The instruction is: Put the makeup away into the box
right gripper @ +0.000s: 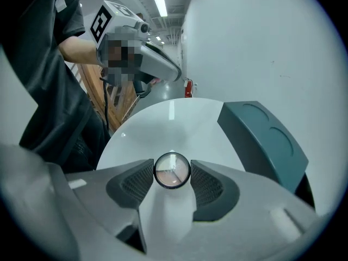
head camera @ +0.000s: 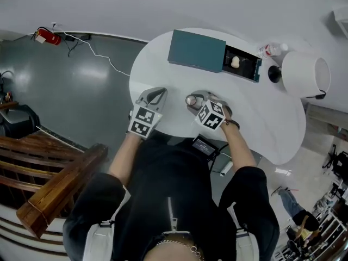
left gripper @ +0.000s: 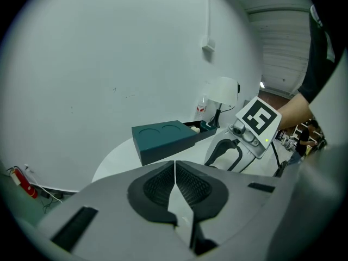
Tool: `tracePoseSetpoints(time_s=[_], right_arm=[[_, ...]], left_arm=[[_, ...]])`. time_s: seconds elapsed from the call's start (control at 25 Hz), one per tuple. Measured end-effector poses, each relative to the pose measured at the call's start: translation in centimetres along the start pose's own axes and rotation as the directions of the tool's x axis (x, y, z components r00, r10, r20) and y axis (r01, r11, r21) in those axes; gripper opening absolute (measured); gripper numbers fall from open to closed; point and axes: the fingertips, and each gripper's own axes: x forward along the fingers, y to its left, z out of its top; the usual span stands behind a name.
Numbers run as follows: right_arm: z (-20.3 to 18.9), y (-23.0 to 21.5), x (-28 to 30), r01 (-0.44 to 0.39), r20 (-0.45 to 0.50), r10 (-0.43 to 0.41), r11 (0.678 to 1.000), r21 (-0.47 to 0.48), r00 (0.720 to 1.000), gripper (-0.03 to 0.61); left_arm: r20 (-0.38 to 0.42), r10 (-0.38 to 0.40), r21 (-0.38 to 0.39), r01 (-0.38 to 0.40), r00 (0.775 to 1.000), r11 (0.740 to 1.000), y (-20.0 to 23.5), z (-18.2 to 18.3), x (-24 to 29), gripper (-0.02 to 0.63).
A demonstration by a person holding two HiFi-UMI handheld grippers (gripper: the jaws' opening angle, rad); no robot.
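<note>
A small round compact [right gripper: 172, 171] with a clear lid sits between the pads of my right gripper [right gripper: 172, 174], which press on both its sides; it hangs just above the white table [head camera: 261, 124]. In the head view the compact [head camera: 191, 99] shows at the tip of the right gripper [head camera: 192, 100]. The teal box [head camera: 197, 50] lies at the table's far side, its drawer [head camera: 242, 62] pulled out to the right with a cream item inside. My left gripper [left gripper: 175, 181] is shut with nothing in it, and rests near the table's front edge [head camera: 157, 93].
A white lamp [head camera: 304, 74] and a small bottle [head camera: 272, 49] stand at the table's far right, beside the drawer. A dark device with a cable [head camera: 205, 144] hangs at the person's waist. Wooden furniture [head camera: 49, 184] stands on the floor at the left.
</note>
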Motion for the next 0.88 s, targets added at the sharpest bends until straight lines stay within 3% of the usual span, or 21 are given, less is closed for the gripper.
tracePoseSetpoints(time_s=[0.24,0.56,0.72,0.88], right_arm=[[0.3,-1.8,-2.1,0.033,0.030,-0.034,0.999,0.034,0.999,0.207],[-2.0,-6.9,-6.0,0.126,0.063,-0.139,0.975,0.184,0.988,0.207],[-3.8,-9.7,-8.3,0.184,0.074,-0.212,0.944,0.275,0.974,0.207],[-6.1,-13.0,-11.2,0.247,0.077,-0.301,0.883,0.400,0.950,0.207]], left_arm=[[0.002,-0.034,0.021,0.034,0.999,0.999,-1.0,1.3,1.5,0.015],[0.003,-0.081,0.049,0.080,0.997,0.996,-2.9,3.2,4.0,0.015],[-0.001,-0.106,0.061,0.105,0.994,0.993,-3.9,4.0,5.3,0.014],[-0.007,-0.128,0.076,0.129,0.992,0.989,-4.9,4.8,6.5,0.015]])
